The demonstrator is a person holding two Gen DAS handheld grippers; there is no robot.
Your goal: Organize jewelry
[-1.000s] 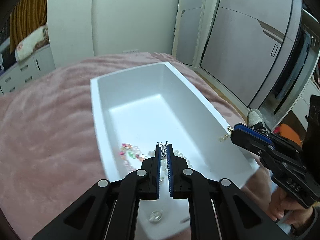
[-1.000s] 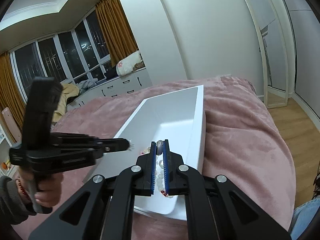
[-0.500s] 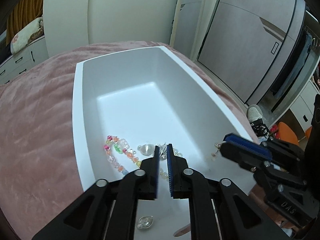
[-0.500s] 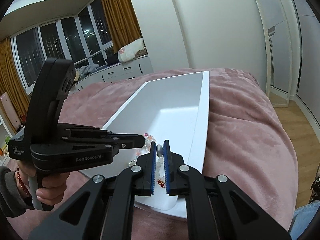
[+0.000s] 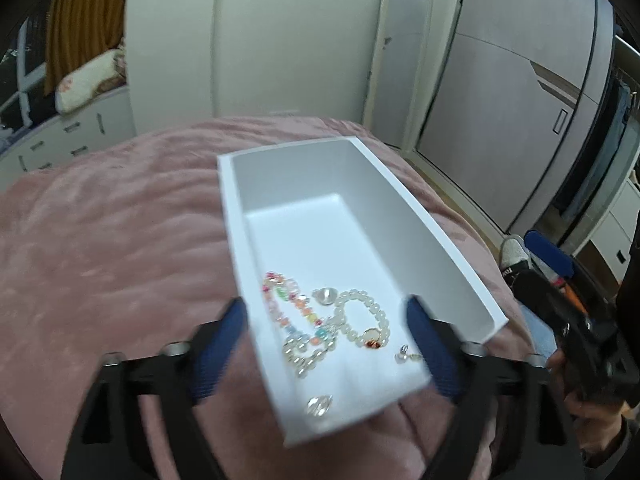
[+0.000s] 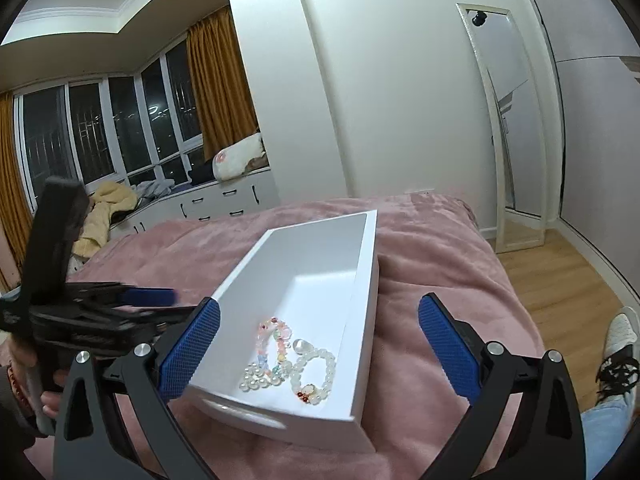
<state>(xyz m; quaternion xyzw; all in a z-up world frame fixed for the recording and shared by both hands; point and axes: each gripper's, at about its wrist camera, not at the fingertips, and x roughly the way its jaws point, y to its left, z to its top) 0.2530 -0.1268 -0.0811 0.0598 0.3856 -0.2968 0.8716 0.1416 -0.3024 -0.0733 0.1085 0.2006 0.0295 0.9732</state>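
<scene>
Both tools are spread wide here, nothing held in either. The left tool (image 5: 326, 354) hangs over the near end of the white box (image 5: 424, 216), its blue pads straddling the box's width, one pad outside the left wall, the other by the right side. It's blurred in its own view. From the right wrist view the left tool (image 6: 160, 300) shows at the left edge, gripped by a hand low in the corner, its blue pad just beside the box's left wall.

The right tool (image 6: 318, 344) is wide too, blue fingers (image 6: 188, 350) flanking the box (image 6: 366, 320) from the near end.

The box sits lengthwise on the pink bed cover (image 5: 112, 248), and all the jewelry is piled at its near end. There's the colourful bead bracelet (image 5: 286, 306) on the left, a white pearl bracelet (image 5: 366, 316) lying in a loop to its right with a small red-and-gold charm on its near side, and a round clear gem (image 5: 325, 295) between the two, touching or almost touching the pearls. A silvery chain piece (image 5: 302, 354) tangles under the beads, a small earring (image 5: 406, 357) lies near the right wall, and a clear faceted stone (image 5: 319, 405) sits alone closest to the near edge. The far half of the box shows only bare white floor
</scene>
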